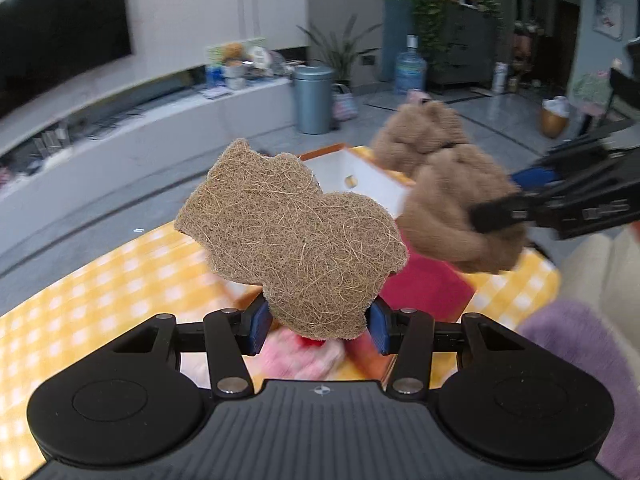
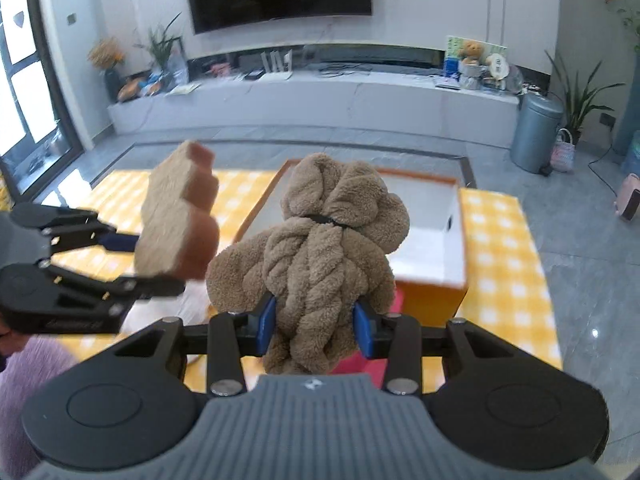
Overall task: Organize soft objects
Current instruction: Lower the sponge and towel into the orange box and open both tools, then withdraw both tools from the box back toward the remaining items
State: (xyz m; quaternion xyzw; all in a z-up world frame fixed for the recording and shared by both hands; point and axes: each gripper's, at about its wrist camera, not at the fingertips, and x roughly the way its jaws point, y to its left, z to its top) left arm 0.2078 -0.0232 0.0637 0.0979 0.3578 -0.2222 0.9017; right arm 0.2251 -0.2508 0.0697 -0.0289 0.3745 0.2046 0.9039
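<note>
Black ribbed plastic housings with round side discs fill the bottom of both wrist views. One left gripper clamps its two blue pads on the lower lobe of a flat, bear-shaped scouring pad of coarse tan fibre, held up above the table; seen edge-on from the right wrist, the pad is thick, with a smoother brown backing. To its right, one right gripper pinches a fluffy brown towel rolled and tied into a bear shape, one black band cinching its neck. Beyond both stands one open orange box with white inside walls, on a yellow-and-white checked tablecloth. One red cloth lies underneath.
</note>
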